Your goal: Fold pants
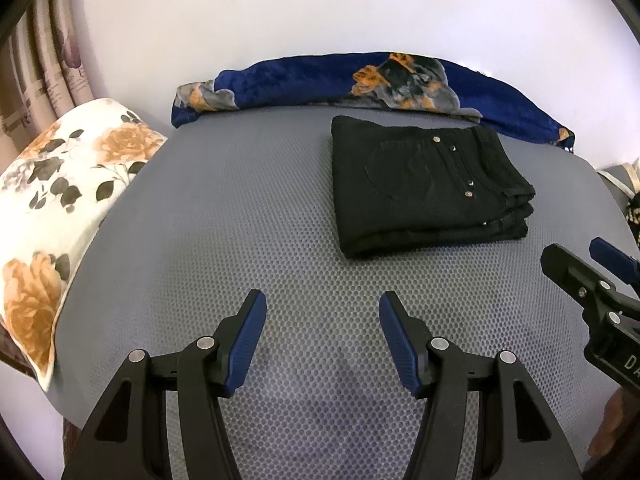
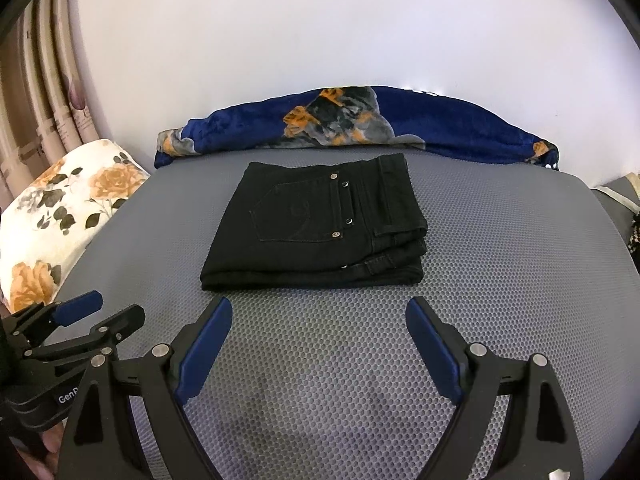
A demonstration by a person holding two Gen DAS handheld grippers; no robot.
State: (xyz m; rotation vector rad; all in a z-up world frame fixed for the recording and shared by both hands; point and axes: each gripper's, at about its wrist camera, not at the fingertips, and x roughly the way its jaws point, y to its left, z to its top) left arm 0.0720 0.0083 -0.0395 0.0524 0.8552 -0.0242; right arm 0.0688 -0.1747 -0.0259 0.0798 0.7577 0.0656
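Plainly, grey mesh mattress (image 2: 500, 240); white wall (image 2: 320, 40).

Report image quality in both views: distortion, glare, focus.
Left wrist view: strong fisheye bending, dark vignette corners, black pants sharp, left gripper sharp. Right wrist view: same curvature, a small blown-out highlight on the blue blanket, grey mat texture crisp.

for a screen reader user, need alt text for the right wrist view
Black pants lie folded into a compact stack on a grey mesh mat, just beyond the open right gripper. A blue blanket lies behind; the left gripper shows at left.
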